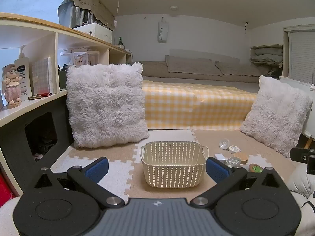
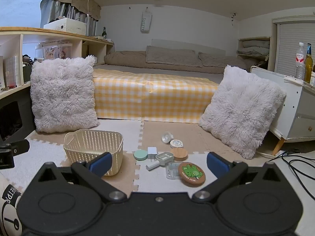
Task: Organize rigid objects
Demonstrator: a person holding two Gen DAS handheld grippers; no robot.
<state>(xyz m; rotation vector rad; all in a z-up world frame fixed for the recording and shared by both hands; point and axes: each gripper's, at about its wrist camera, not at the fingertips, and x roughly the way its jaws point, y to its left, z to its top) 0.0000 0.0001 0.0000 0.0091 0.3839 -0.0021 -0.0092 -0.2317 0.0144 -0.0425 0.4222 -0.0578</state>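
Clutter (image 2: 169,157) lies right of the basket (image 2: 94,151), so we judge the right tongs (image 2: 158,166), gaping and empty like the left tongs (image 1: 157,169), nearer.

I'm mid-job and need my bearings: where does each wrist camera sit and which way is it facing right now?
Left wrist: low over the foam mat, facing the bed, centred on the basket; the left gripper shows open, its blue pads either side of the basket.
Right wrist: further right, same heading, centred on the small items such as the frog coaster; the right gripper is open.
Shared: basket, both fluffy pillows, the bed, and the coaster.
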